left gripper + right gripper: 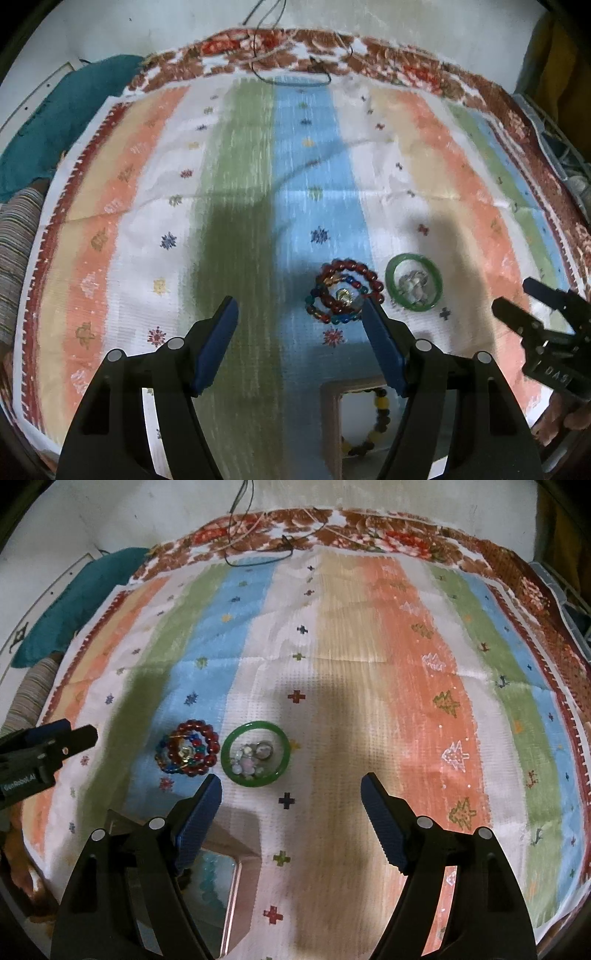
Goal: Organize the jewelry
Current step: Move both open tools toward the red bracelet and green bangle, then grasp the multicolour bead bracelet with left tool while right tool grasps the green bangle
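Jewelry sits in two clusters on the striped woven cloth (pixel 332 657) covering the tabletop: a dark-red beaded bracelet (pixel 188 753) coiled around a multicolour bead strand and small metallic pieces, and just right of it a green glass-like bangle (pixel 255 754) ringing a pile of small pale stones or rings. Clusters are close together, not touching as far as I can tell.

A shallow wooden box (pixel 332 421) lies near, just below the bead cluster, with a yellow-and-dark bead bracelet (pixel 380 413) in it.

Left gripper (pixel 301 332) spread wide, holding nothing, right finger (pixel 380 343) overlapping the bead coil's near edge; can't tell if it's touching. Right gripper (pixel 291 812) also spread and empty, hovering near of the bangle.

Risks, as I judge them:
- Beads are coiled loosely; pinching one loop likely drags the rest and the small pieces inside.
- Bangle is smooth and round; pads could slip, and lifting it frees the loose pieces inside to scatter.
- Cloth is wrinkled and can snag or shift.
- Both grippers work the same small area: collision risk.
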`<state>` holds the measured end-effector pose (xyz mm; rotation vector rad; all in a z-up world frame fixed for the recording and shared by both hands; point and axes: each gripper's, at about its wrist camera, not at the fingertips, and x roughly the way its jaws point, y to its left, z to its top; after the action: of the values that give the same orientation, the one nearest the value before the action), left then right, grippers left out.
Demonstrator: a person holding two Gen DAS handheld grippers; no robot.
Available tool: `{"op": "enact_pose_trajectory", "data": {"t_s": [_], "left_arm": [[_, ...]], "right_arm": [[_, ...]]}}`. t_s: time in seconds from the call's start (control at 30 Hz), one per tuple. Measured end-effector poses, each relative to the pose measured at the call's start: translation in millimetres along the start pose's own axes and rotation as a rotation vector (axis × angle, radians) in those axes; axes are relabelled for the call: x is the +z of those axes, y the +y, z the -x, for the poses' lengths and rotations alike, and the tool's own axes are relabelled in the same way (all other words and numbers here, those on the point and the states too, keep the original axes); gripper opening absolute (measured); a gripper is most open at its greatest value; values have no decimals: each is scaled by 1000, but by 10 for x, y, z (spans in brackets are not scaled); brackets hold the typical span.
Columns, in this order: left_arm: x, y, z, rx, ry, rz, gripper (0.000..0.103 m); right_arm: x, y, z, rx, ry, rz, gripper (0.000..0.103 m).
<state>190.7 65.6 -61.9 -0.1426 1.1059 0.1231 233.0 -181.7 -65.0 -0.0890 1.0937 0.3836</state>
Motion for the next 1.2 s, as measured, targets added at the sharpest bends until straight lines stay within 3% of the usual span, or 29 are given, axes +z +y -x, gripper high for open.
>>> {"op": "enact_pose_trajectory", "data": {"t_s": [0.97,1.2], "left_arm": [[53,47,-728,36,141,-38,69],[38,26,-896,53,176,-56,69]], "right_arm": [[158,-7,-656,-22,139,-5,77],[181,14,-769,-36,158,9,73]]}}
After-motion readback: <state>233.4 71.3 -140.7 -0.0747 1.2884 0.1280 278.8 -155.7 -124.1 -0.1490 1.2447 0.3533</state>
